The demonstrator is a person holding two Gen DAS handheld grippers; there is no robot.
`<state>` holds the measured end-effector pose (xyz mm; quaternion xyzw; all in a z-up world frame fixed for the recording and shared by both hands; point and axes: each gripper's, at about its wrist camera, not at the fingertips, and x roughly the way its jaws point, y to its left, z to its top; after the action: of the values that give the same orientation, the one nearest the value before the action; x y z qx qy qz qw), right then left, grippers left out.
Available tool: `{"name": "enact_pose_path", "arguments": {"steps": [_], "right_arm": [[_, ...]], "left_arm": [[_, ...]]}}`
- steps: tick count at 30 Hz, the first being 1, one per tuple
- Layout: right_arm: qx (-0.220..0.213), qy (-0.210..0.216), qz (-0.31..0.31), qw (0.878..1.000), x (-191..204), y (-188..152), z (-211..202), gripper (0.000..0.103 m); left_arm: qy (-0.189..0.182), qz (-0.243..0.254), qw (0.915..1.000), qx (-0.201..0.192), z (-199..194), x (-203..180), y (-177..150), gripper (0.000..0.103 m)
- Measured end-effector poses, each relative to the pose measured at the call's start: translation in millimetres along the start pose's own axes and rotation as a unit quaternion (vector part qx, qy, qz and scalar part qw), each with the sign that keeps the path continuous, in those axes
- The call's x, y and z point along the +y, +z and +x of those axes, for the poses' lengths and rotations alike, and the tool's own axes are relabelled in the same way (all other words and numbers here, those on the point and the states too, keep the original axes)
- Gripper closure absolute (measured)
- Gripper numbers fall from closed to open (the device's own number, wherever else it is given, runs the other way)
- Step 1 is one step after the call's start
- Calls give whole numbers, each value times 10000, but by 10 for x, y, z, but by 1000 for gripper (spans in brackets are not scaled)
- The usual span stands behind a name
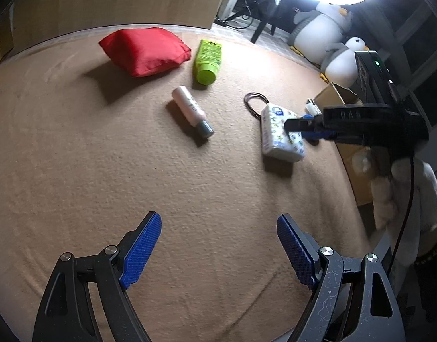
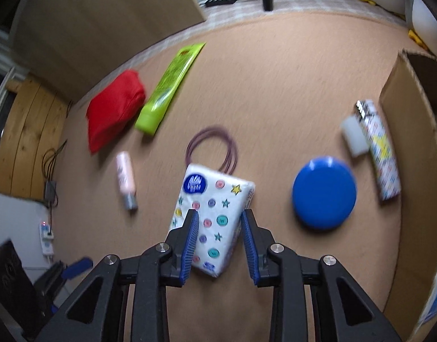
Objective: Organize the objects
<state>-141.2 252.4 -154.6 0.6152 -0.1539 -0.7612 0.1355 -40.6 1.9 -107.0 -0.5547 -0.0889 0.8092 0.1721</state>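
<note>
Blue ribbed pads of the right gripper (image 2: 218, 213) are set astride the soft patterned tissue pack (image 2: 211, 213), not visibly clamped; the pack lies on the tan blanket (image 2: 275, 85). The left gripper (image 1: 218, 222) is spread wide, empty.

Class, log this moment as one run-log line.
left gripper: open, idle | right gripper: open, straddling tissue pack | pack on blanket, not lifted

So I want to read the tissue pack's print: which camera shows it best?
The right wrist view: the tissue pack lies face-up between the right gripper's open jaws, logo and pattern visible. The left wrist view shows it smaller, partly hidden behind that gripper.
</note>
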Motion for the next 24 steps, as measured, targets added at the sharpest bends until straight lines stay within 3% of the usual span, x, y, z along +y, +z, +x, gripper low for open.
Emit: {"name": "enact_pose_path", "arguments": {"steps": [7, 10, 15, 24], "right_arm": [[-44, -202, -425, 9989, 116, -222, -83, 76], [-200, 3, -202, 9996, 48, -234, -181, 75], [-324, 383, 202, 9985, -71, -205, -240, 60], [-174, 445, 345, 9983, -82, -169, -114, 59]], "left_arm": [[-75, 91, 9999, 19, 68, -79, 38, 17], [-83, 293, 9995, -4, 118, -173, 103, 17], [-132, 713, 9974, 16, 289, -405, 270, 17], [-391, 936, 9945, 267, 707, -646, 592, 17]]}}
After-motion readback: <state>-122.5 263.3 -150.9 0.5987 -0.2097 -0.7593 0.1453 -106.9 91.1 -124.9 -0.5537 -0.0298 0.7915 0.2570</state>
